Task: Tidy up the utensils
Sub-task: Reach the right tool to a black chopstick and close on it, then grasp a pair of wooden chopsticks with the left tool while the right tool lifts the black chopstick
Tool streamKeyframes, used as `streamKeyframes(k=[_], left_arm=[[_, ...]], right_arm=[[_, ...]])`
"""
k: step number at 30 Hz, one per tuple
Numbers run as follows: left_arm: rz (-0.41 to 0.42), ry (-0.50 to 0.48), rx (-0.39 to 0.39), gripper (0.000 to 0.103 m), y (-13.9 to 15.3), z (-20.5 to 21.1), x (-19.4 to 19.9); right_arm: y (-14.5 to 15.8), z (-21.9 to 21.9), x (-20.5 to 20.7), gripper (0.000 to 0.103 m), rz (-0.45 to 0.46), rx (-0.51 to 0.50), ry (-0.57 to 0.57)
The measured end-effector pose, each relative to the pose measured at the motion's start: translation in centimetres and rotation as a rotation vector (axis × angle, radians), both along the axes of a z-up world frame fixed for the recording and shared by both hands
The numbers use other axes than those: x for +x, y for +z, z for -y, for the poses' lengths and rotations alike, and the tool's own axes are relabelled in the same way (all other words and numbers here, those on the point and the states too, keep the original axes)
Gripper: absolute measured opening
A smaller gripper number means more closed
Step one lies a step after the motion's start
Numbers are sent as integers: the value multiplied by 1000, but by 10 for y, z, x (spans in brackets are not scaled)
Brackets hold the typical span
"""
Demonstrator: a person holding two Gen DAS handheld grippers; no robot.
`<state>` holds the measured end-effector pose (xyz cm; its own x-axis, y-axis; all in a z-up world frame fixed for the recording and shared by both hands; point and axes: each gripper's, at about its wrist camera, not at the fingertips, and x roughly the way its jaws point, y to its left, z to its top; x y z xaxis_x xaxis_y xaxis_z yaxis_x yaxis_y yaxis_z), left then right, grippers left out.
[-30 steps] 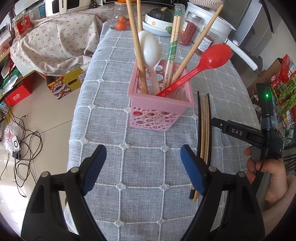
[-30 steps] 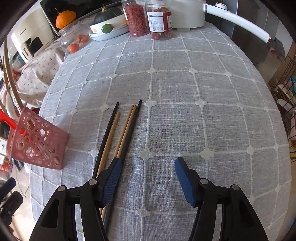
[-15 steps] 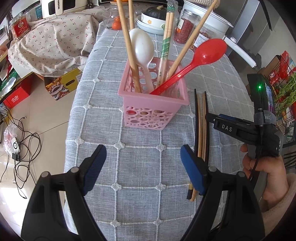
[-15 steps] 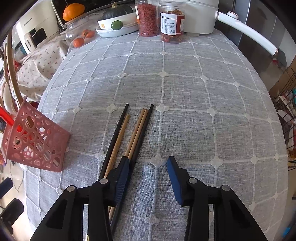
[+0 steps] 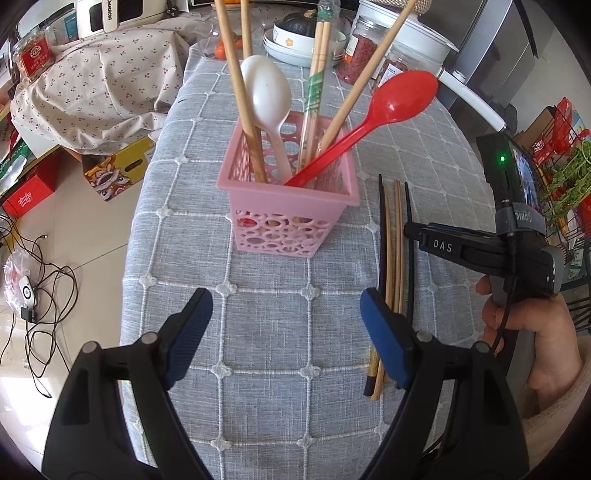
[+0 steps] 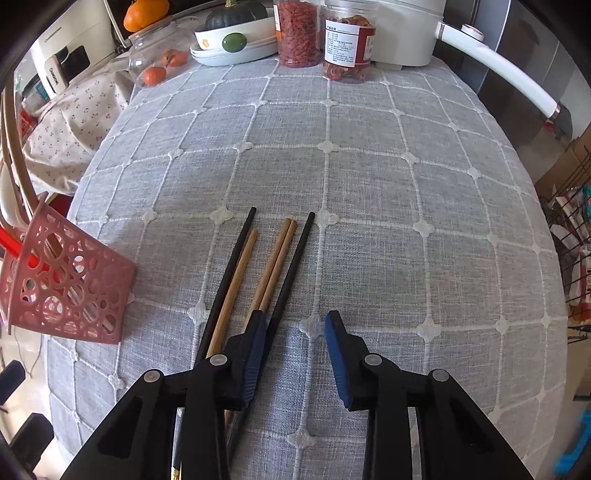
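A pink perforated basket [image 5: 291,206] stands on the grey checked tablecloth [image 6: 369,184]. It holds a red spoon [image 5: 399,99], a white spoon [image 5: 266,88] and several upright chopsticks. To its right several black and wooden chopsticks [image 6: 273,258] lie side by side on the cloth, also visible in the left wrist view as chopsticks [image 5: 393,240]. My right gripper [image 6: 295,332] is low over their near ends. Its jaws are closing, with the rightmost black chopstick [image 6: 295,258] between them beside the left pad; the right pad is still apart. My left gripper [image 5: 286,325] hovers open over bare cloth in front of the basket.
Jars [image 6: 299,33], stacked bowls with a squash [image 6: 236,40], a white pot with a long handle [image 6: 498,74] and a glass jar of oranges [image 6: 159,62] line the far edge. A flowered cloth [image 5: 99,85] is left of the table; a wire rack [image 6: 576,258] stands right.
The right gripper's jaws have narrowed around the rightmost black chopstick. The left gripper stays wide open.
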<state>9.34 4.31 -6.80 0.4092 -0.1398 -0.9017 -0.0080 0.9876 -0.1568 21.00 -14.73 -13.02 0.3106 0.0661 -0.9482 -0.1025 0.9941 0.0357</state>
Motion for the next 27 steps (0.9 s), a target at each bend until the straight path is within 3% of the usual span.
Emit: streamKeyframes(k=[8,12,17,22,25,27], left_arm=[[4,-4,-9,82,2,3,0],[3,-16,-17,82,2,4,-2],[33,-63,-20,82,11,15,-6],[59,-154,-13,81,15,45,-10],[72,-248,-31,67,15,71,-10],[69,-292,-23,47,13,89,-4]], right_arm=[[-1,0,4,26,-13,6,-1],[-2,-4,4,10,12,-44,26],[6,20,-7,6,-17,30,-10],[37,56,-30,5,12,122,-43],[52,79,-46,5,32,175,-59],[55,90,-52,5,32,205,-66]])
